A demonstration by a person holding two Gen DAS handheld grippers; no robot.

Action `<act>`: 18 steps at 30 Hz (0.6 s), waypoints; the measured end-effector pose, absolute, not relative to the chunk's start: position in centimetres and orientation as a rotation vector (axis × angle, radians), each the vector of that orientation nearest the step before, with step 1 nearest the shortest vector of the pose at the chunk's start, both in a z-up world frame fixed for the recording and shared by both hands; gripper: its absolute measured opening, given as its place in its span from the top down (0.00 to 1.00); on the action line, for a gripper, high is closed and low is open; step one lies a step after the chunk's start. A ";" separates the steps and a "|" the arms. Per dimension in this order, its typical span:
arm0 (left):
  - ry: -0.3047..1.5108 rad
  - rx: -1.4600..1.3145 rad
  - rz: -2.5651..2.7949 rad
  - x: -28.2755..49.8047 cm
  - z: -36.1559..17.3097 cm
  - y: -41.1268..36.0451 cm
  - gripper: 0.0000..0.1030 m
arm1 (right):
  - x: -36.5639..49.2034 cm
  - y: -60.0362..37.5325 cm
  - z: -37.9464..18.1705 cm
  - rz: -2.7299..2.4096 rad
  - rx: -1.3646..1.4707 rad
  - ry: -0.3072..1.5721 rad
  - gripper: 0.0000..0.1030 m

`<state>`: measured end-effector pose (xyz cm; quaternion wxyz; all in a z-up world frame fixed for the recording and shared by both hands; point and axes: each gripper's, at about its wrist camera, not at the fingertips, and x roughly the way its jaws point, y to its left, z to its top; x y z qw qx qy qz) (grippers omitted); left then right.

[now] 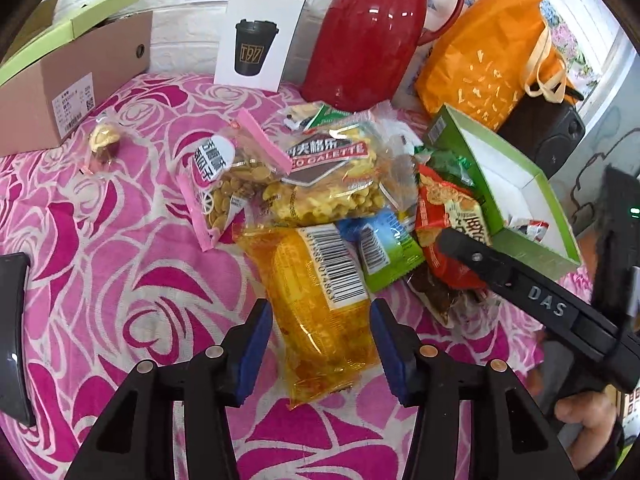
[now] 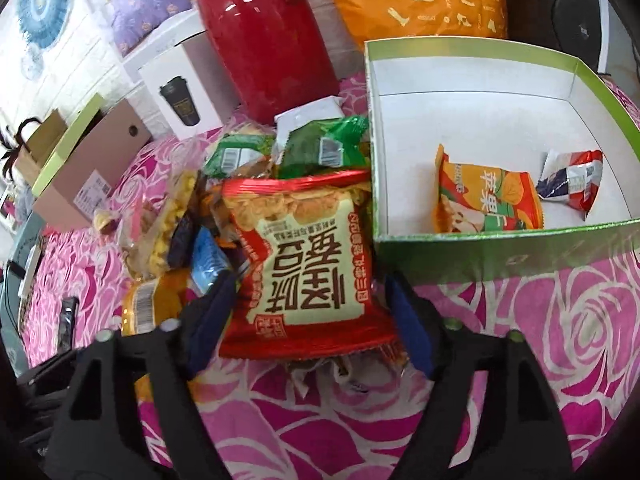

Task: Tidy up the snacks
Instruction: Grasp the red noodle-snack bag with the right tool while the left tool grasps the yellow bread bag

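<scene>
A pile of snack packets lies on the pink rose cloth (image 1: 120, 240). My left gripper (image 1: 320, 340) is open, its blue pads on either side of a yellow see-through packet (image 1: 316, 304) with a barcode. My right gripper (image 2: 312, 320) is open around a red and cream packet (image 2: 308, 256), which also shows in the left wrist view (image 1: 448, 216). The green box (image 2: 500, 252) stands open to the right and holds an orange packet (image 2: 484, 200) and a red, white and blue packet (image 2: 572, 184). The box also shows in the left wrist view (image 1: 532, 216).
A bag of yellow crackers (image 1: 340, 184), a pink-edged nut bag (image 1: 224, 184), a blue-green packet (image 1: 384, 248) and green packets (image 2: 320, 144) lie in the pile. A red jug (image 1: 372, 32), an orange bag (image 1: 492, 48), a cardboard box (image 1: 76, 80) and a cup box (image 1: 260, 40) stand behind.
</scene>
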<state>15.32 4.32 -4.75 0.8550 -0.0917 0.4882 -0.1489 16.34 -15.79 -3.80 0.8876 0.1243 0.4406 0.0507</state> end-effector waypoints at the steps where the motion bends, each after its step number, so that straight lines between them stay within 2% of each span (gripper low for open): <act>1: 1.029 -0.198 -0.317 15.3 -4.8 4.3 0.50 | 15.8 -15.8 -3.4 0.112 0.246 0.911 0.57; 3: 1.035 -0.239 -0.328 15.1 -5.1 4.7 0.50 | 14.4 -16.1 -2.4 0.142 0.249 0.910 0.72; 9: 1.035 -0.255 -0.319 15.1 -5.1 4.7 0.50 | 12.4 -15.5 -1.6 0.204 0.210 0.908 0.72; 10: 1.037 -0.258 -0.317 15.1 -5.0 4.7 0.50 | 12.7 -15.3 -1.8 0.195 0.210 0.916 0.59; 11: 1.037 -0.256 -0.317 15.1 -5.0 4.6 0.50 | 13.1 -15.2 -1.9 0.187 0.211 0.922 0.41; 12: 1.035 -0.249 -0.317 15.1 -5.0 4.5 0.50 | 13.5 -15.0 -2.1 0.187 0.211 0.924 0.34; 18: 1.031 -0.243 -0.328 15.8 -5.4 4.2 0.49 | 15.2 -14.6 -3.8 0.170 0.191 0.961 0.33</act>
